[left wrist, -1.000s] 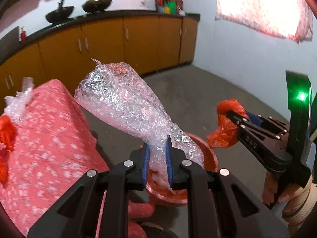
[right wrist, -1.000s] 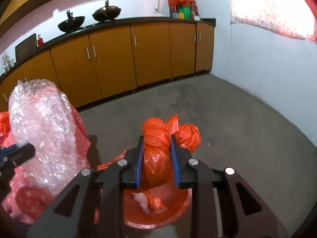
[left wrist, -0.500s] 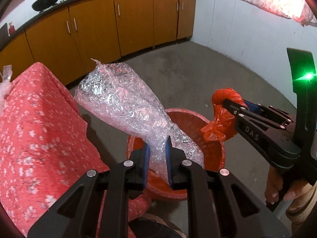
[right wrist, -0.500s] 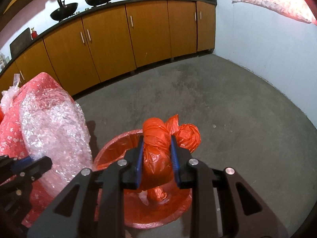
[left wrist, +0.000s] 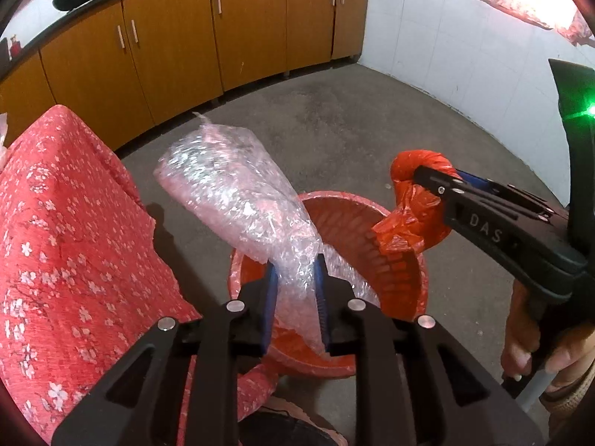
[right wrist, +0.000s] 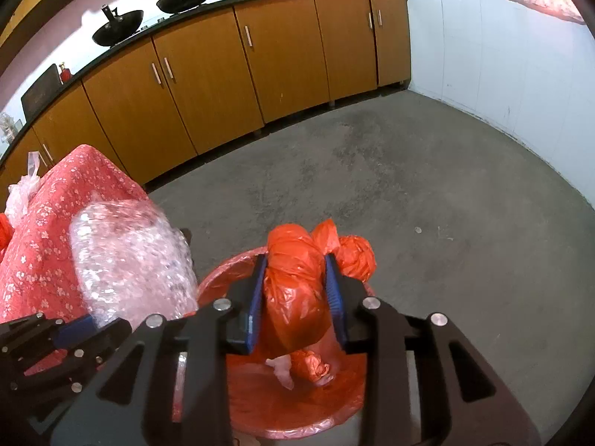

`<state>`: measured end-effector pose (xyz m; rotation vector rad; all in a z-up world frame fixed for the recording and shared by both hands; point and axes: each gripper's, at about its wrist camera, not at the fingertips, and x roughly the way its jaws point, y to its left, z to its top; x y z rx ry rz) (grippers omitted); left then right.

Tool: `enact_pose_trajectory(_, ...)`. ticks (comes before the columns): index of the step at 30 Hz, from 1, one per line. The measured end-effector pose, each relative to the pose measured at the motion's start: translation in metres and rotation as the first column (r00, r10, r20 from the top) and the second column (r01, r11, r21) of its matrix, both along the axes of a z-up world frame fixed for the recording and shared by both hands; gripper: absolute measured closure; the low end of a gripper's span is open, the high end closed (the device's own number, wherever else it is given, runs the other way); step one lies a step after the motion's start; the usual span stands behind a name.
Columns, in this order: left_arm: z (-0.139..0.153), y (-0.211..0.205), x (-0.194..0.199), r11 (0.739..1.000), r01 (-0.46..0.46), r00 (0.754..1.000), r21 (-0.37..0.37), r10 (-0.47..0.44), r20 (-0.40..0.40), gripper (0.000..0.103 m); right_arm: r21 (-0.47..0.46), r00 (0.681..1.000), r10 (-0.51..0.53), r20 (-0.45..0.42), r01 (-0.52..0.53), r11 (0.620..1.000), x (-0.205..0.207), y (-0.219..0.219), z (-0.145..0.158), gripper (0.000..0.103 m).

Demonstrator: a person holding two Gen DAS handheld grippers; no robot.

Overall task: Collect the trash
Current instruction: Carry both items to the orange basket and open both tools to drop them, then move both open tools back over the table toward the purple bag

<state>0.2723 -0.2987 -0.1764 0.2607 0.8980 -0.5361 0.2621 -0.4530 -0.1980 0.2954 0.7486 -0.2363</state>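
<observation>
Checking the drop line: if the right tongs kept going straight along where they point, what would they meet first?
Most likely the red bin. The right tongs, with the orange bag between them, point down into its open mouth, where scraps already lie. Depth is hard to judge.

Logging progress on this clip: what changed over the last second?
Both grippers came down over the red bin, and both sets of jaws have just been opening. The bubble wrap sits between the left gripper's pads, the orange bag between the right gripper's. Neither has dropped yet. The flowered cloth is unchanged.
</observation>
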Motion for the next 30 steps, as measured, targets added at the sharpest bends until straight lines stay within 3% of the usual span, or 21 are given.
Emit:
enact_pose_trajectory(7,0.001,-0.001,0.001,1.0,-0.008,1.0,-0.01,0.008,0.01,0.075,0.009,1.0,0.005,0.015,-0.005,1.0,-0.003,-0.001,0.003,0.059)
enact_pose_trajectory(18,0.038,0.031,0.001,0.992,-0.086,0.995,-0.09,0.091,0.049,0.074,-0.017,0.999,-0.006,0.049,0.007,1.0,-0.019,0.003,0.026,0.059)
enact_pose_trajectory(26,0.088,0.097,-0.02,0.973,-0.172,0.969,-0.154,0.195,0.153,0.07,-0.054,0.988,0.116,0.102,-0.111,0.992,-0.018,0.053,0.066,0.059)
enact_pose_trajectory(30,0.107,0.158,-0.036,0.952,-0.26,0.934,-0.161,0.29,0.21,0.069,-0.058,0.966,0.22,0.136,-0.214,0.975,-0.013,0.098,0.091,0.059)
